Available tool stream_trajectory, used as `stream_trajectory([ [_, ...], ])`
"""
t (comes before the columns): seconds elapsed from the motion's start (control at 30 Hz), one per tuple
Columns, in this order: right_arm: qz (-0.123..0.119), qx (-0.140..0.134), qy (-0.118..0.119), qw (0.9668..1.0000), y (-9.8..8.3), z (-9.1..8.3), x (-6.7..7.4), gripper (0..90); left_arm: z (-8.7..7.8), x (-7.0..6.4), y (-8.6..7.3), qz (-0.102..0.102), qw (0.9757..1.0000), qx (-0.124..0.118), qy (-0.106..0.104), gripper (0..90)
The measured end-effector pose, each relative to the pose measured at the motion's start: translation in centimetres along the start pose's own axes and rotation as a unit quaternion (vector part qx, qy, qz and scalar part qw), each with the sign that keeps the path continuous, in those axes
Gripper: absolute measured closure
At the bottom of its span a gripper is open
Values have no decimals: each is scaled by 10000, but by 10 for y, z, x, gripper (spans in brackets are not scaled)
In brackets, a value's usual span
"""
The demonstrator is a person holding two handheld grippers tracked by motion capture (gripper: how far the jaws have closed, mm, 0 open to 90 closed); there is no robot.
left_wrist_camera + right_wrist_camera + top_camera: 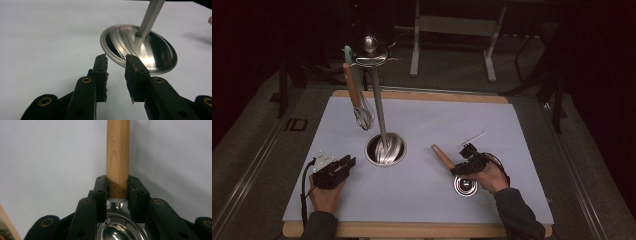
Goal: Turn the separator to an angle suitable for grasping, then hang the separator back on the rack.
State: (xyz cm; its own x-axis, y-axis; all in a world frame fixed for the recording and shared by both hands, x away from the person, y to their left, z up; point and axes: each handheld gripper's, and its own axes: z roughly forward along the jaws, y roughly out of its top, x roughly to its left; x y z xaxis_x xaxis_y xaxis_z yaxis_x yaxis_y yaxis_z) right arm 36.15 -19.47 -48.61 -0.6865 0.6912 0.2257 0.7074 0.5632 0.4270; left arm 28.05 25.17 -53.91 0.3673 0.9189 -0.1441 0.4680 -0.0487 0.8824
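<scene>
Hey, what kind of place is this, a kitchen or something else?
Probably a lab or recording setup, not a kitchen. A white-covered table stands in a dark room with bare metal stand legs behind it. A utensil rack holds a whisk, and the right gripper clamps a wooden-handled ladle.

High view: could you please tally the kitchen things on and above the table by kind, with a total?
Wooden-handled whisk: 1
Wooden-handled ladle: 1
Green-handled utensil: 1
Steel hanging stand: 1
Total: 4
</scene>
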Motion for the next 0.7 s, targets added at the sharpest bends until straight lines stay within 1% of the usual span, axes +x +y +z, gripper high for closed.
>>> stream_trajectory([
  [0.07, 6, -43, -15, 10000, 1, -1, 0, 708, 0, 0, 0, 14, 10000, 5, 6, 715],
  [0.1, 24, -115, 7, 9999, 2, -3, 1, 708, 0, 0, 0, 19, 10000, 11, 9, 715],
  [0.3, 49, -237, 26, 9997, 4, -4, 2, 708, 0, -1, 0, 27, 10000, 2, 7, 715],
  [0.4, 11, -307, 38, 9995, 5, -4, 4, 708, 0, -1, 0, 27, 10000, 2, 8, 715],
  [0.5, -159, -358, 136, 9991, 6, -1, 8, 708, 0, -1, 0, 20, 10000, -2, 9, 715],
  [0.53, -259, -384, 160, 9988, 6, 1, 9, 708, 0, -1, 0, 33, 10000, -3, 10, 714],
  [0.63, -448, -472, 229, 9976, 6, 4, 13, 708, 0, -1, 0, 64, 10000, -2, 17, 715],
  [0.67, -550, -513, 239, 9969, 7, 5, 15, 708, 0, -1, 0, 69, 10000, -1, 21, 715],
  [0.7, -695, -589, 269, 9955, 8, 5, 19, 708, -1, -2, 0, 71, 10000, -2, 25, 715],
])
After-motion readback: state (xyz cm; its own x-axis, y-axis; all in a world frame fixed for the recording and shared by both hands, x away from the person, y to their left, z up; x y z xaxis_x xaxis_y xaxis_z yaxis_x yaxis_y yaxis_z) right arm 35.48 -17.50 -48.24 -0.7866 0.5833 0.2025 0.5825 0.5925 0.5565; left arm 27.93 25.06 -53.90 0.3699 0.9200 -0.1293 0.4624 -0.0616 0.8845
